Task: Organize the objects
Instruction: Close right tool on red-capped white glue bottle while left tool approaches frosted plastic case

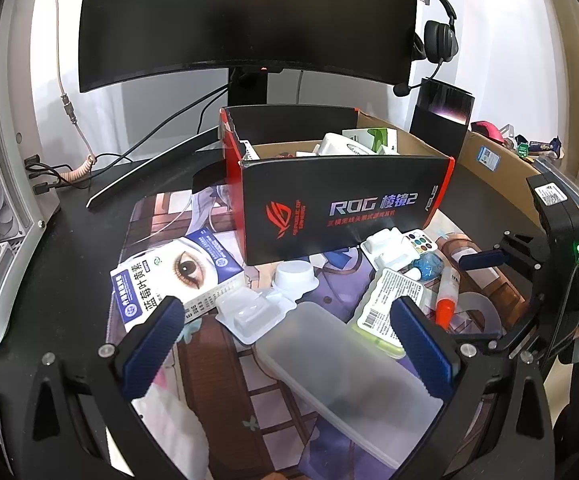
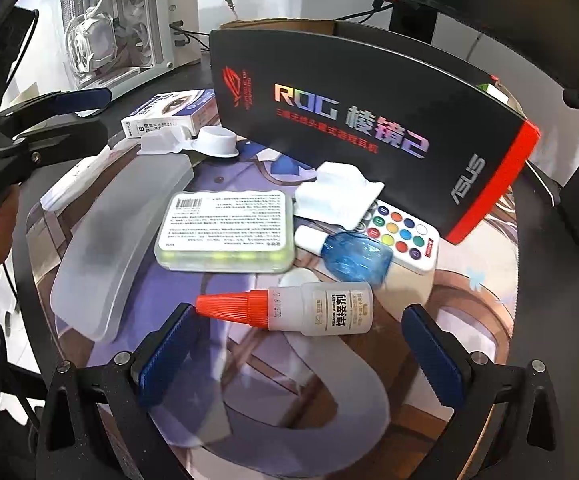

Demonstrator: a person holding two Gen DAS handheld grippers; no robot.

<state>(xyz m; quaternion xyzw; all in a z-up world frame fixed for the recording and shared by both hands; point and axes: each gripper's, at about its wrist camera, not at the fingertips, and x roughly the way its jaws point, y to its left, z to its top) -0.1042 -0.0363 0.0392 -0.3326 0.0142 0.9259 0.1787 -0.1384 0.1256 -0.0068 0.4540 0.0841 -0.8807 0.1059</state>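
My left gripper (image 1: 289, 316) is open above a frosted plastic case (image 1: 345, 376) and a clear blister tray (image 1: 255, 314). My right gripper (image 2: 301, 326) is open, its blue pads either side of a glue bottle with an orange cap (image 2: 293, 308) lying on the mat. Behind it lie a labelled pill box (image 2: 225, 230), a blue bottle (image 2: 353, 254) and a colour-button remote (image 2: 403, 232). A black ROG box (image 1: 341, 208), open on top, holds several items. A blue eye-medicine box (image 1: 177, 276) lies left.
A printed desk mat (image 2: 449, 292) covers the black desk. A monitor (image 1: 249, 20) stands behind, a headset (image 1: 439, 36) hangs at right, a white PC case (image 2: 105, 20) at left. A cardboard box (image 1: 489, 160) sits right. White plastic cups and trays (image 2: 215, 142) lie scattered.
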